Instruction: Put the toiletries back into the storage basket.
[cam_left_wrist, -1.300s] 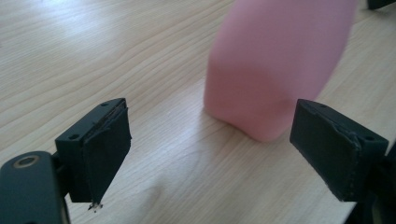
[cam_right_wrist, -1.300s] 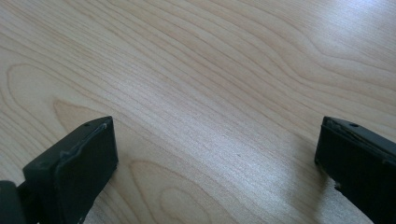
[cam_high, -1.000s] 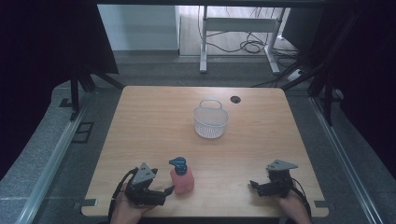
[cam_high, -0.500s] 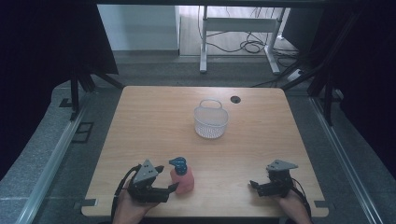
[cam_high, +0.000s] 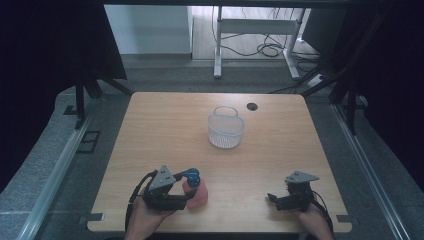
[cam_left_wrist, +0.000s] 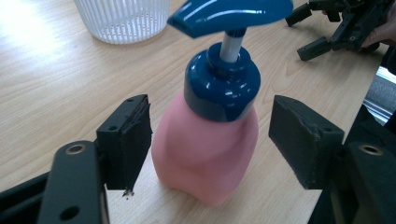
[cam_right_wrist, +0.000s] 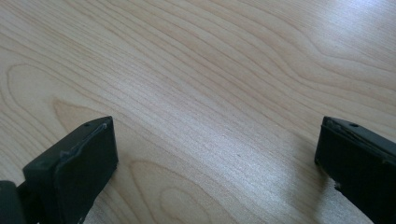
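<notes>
- Wooden table (cam_high: 280, 150) under dim light, dark curtains to both sides, cables on the floor behind; landmark for all places below is the pink pump bottle (cam_high: 196, 194).
- Left tongs (cam_left_wrist: 210, 140): jaws have just been closing from wide to about half, with the bottle between them. In the left gripper view the left pad (cam_left_wrist: 133, 140) sits just beside the bottle's side, touching or nearly so; the right pad (cam_left_wrist: 299, 140) stands clear of it with a visible gap. Not yet a grip.
- Change since a second ago, high view: the left tongs (cam_high: 172, 192) came in from beside the bottle to straddle its body. The bottle stands in the same spot near the front edge, upright.
- Judgement: the grasp is in its closing phase. The bottle body is rounded and probably slick, so the pads should meet it below the blue collar (cam_left_wrist: 222, 88).
- Right tongs (cam_high: 290, 197): well to the right of the bottle, resting low at the table, unmoved. Jaws wide, nothing between them; the right gripper view has bare wood grain between its two pads (cam_right_wrist: 369, 154).
- White ribbed basket (cam_high: 226, 127): well beyond the bottle, near the table's middle, empty as far as can be seen.
- View comparison: the left gripper view gives the pad-to-bottle gaps and the blue pump head (cam_left_wrist: 233, 16); the high view hides those gaps behind the hand but gives the layout of bottle, basket and both tongs.
</notes>
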